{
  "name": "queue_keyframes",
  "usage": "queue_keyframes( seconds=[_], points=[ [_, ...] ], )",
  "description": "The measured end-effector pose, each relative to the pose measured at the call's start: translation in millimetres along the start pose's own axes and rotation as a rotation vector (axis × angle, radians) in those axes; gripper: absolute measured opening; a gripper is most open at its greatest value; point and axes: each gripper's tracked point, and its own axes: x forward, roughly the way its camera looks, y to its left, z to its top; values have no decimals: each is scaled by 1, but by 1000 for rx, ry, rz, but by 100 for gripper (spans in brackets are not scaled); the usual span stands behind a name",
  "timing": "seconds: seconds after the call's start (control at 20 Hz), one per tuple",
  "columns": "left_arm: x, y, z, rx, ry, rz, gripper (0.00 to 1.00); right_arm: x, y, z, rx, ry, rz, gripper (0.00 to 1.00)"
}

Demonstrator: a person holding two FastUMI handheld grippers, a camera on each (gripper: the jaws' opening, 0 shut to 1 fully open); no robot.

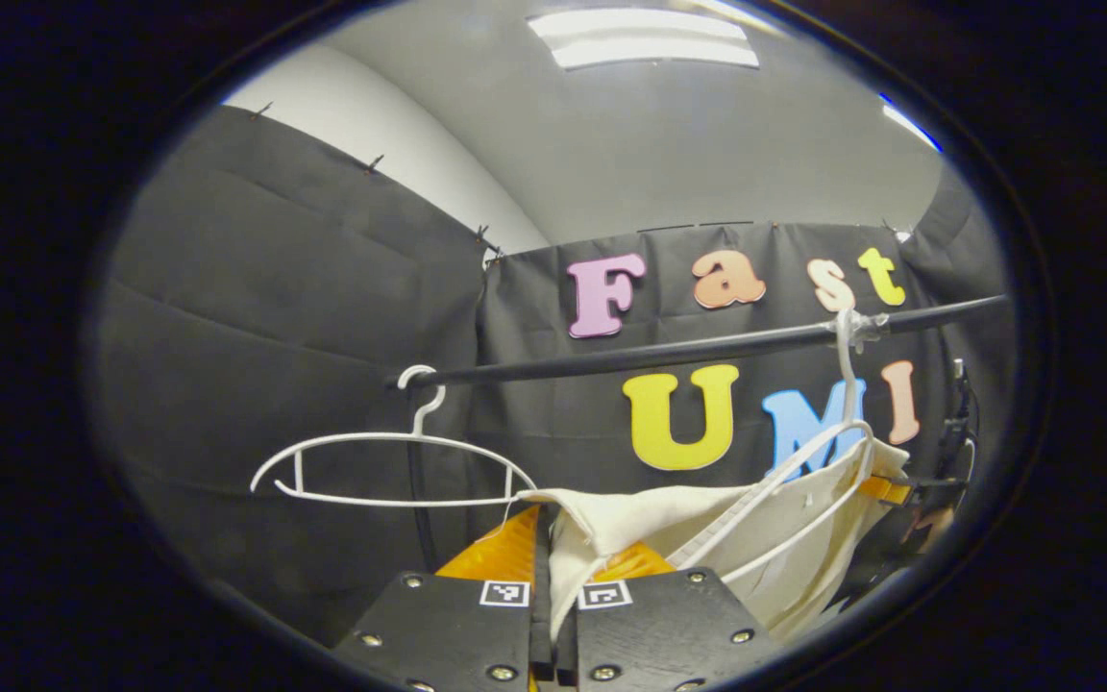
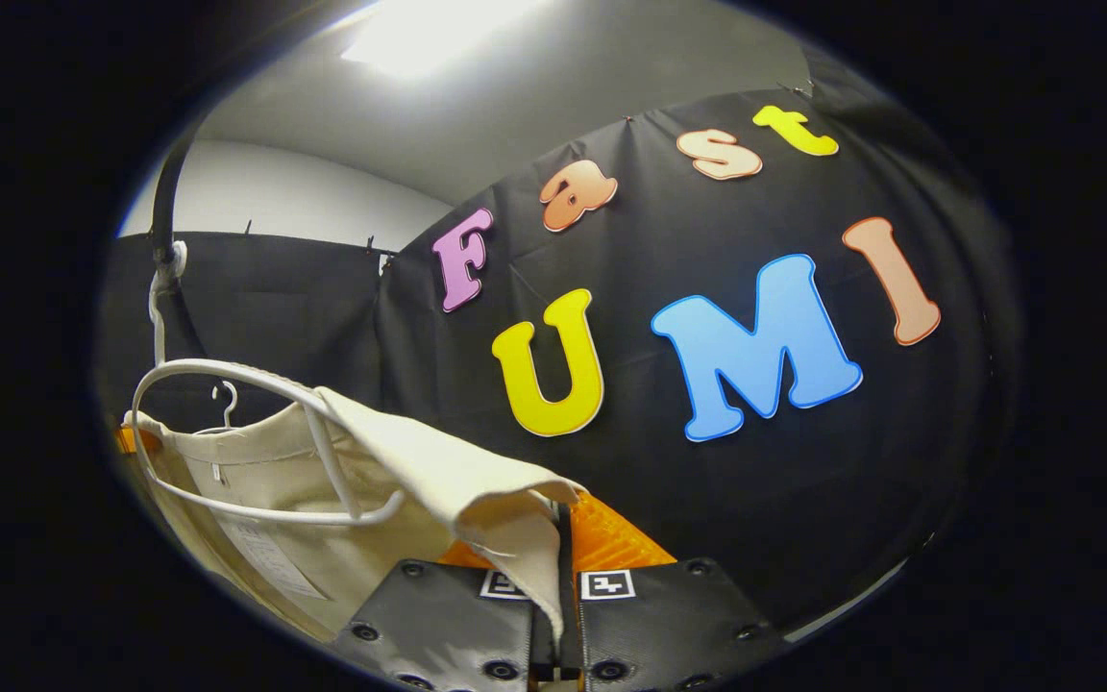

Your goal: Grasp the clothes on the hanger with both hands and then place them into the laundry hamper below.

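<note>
A black rail (image 1: 669,354) runs across the booth from nine to three o'clock. Behind it hangs the black cloth wall (image 1: 265,365). At twelve o'clock a ceiling light (image 1: 645,38) shines.

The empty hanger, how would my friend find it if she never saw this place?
Find the black rail running across the booth. Two white hangers hook over it; the empty hanger hangs near the rail's end, apart from the other hanger. It is bare, while the other one is still inside the cream garment.
</note>
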Motion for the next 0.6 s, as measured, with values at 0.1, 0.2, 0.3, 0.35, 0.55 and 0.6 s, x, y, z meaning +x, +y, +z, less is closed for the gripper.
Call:
queue_keyframes(
  seconds=[0.1, 0.2, 0.3, 0.35, 0.55, 0.6],
  points=[
    [0, 1, 1, -18, 5, -32, 3, 2, 0, -1, 64, 25, 18, 7],
    [2, 3, 6, -18, 8, -59, 3, 4, -1, 4, 157, 27, 40, 7],
    [6, 1, 5, -13, 27, -88, 3, 7, -3, 10, 217, 25, 47, 7],
    [10, 0, 2, -9, 36, -98, 3, 9, -4, 9, 230, 32, 46, 7],
    [16, 0, -17, -37, 78, -108, 2, 15, -8, -18, 267, 107, 34, 7],
    [17, -1, -21, -40, 79, -110, 3, 12, -9, -25, 271, 121, 27, 7]
  ],
)
